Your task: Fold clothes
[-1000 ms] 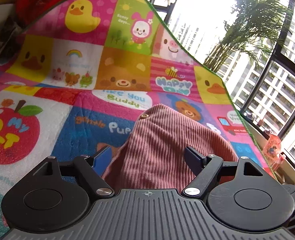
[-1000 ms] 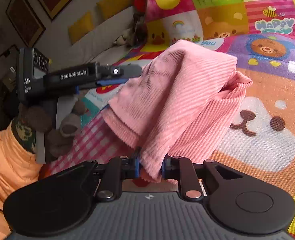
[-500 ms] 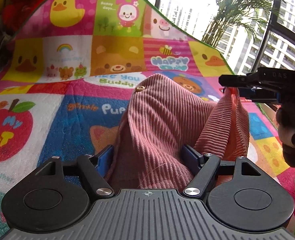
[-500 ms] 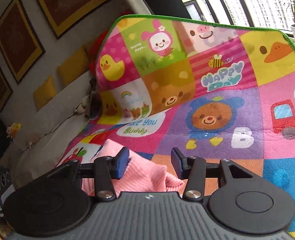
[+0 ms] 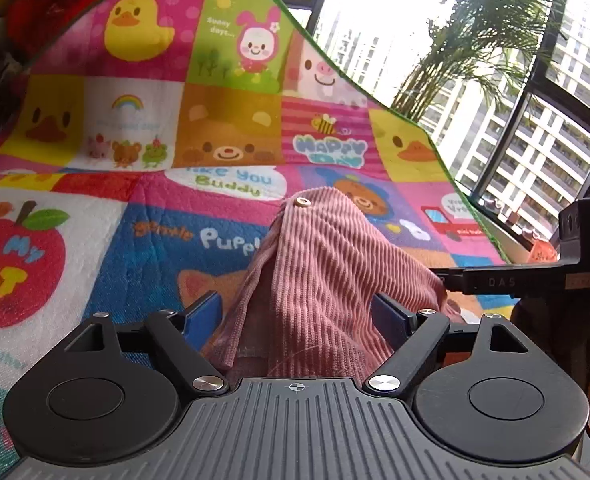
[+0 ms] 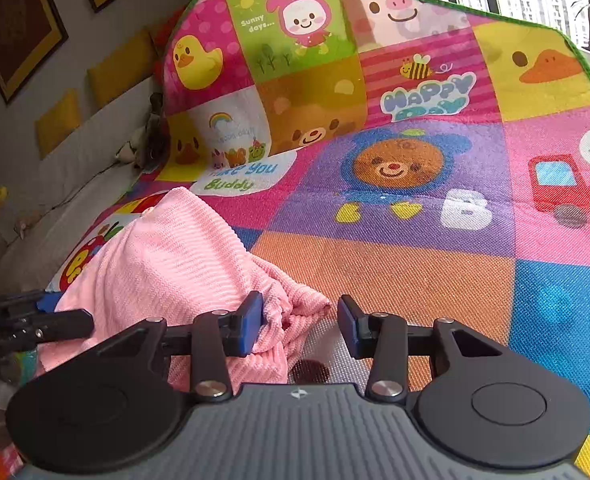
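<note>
A bright patchwork mat [image 5: 95, 248] printed with ducks, bears, an apple and a "Happy Day" bee covers the surface, its far end curling upward against the wall and edged in green. In the left wrist view a large window [image 5: 535, 128] shows tower blocks outside and a palm plant [image 5: 479, 40] beside the glass. In the right wrist view a pale sofa [image 6: 55, 184] with yellow cushions [image 6: 119, 64] runs along the left, under framed pictures [image 6: 15, 24] on the wall.

The pink ribbed garment [image 5: 319, 280] lies bunched on the mat, rising to a peak with a small metal snap [image 5: 303, 201] at its top.

The left hand-held gripper [image 5: 301, 316] stands wide open, its blue-padded fingers [image 5: 203, 314] on either side of the heaped cloth, which fills the gap between them; whether the pads actually press the fabric cannot be told. The right hand-held gripper [image 6: 300, 322] is also open, at a middling width. Its left pad touches the crumpled edge of the garment [image 6: 167, 256], while its right pad is clear of the cloth, over the orange square of the mat. Each gripper shows at the edge of the other's view, close beside the garment
</note>
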A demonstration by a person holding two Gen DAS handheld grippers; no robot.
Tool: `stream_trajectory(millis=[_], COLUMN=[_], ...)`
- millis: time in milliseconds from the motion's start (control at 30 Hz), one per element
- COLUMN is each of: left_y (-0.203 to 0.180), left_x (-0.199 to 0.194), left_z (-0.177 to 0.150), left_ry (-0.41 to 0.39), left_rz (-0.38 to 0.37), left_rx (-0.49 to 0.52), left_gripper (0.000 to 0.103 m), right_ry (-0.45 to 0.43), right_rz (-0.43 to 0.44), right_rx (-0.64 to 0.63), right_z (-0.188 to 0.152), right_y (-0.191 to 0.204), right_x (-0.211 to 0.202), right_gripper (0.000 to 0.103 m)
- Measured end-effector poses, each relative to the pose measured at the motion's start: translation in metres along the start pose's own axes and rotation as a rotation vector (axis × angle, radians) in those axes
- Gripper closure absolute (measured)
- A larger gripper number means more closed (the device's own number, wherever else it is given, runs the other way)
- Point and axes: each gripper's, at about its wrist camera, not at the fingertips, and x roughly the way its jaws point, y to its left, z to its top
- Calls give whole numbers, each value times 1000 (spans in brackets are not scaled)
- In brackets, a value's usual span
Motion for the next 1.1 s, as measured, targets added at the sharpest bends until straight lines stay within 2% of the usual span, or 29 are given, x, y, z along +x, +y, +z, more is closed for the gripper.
stream_trajectory(millis=[67, 167, 300, 500, 700, 833, 867, 933, 1000, 1100], left_y=[-1, -2, -3, -5, 11, 18, 19, 20, 20, 19], left_x=[0, 10, 18, 9, -19, -33, -35, -38, -38, -38], left_z=[1, -6, -14, -6, 5, 10, 10, 11, 12, 14], left_ry=[2, 50, 81, 58, -16, -49, -54, -63, -68, -72], left_rz=[13, 42, 60, 82, 146, 172, 175, 177, 171, 156], left_rx=[10, 25, 31, 47, -27, -55, -57, -64, -69, -72], left_gripper=[15, 16, 16, 16, 13, 10, 10, 10, 10, 10], right_ry=[7, 15, -23, -93, -56, -95, -93, -73, -54, 23], right_rz=[-10, -14, 88, 150, 150, 74, 81, 119, 156, 233], right_rx=[-23, -33, -56, -386, -655, -839, -830, -776, -722, -698], right_z=[0, -3, -14, -32, -51, -67, -65, -59, -52, -58], right_y=[1, 3, 13, 72, 118, 138, 139, 137, 136, 134], right_x=[-4, -13, -45, -76, -57, -44, -44, -46, -48, -56], right_gripper=[62, 62, 62, 62, 61, 61, 63, 81, 93, 96])
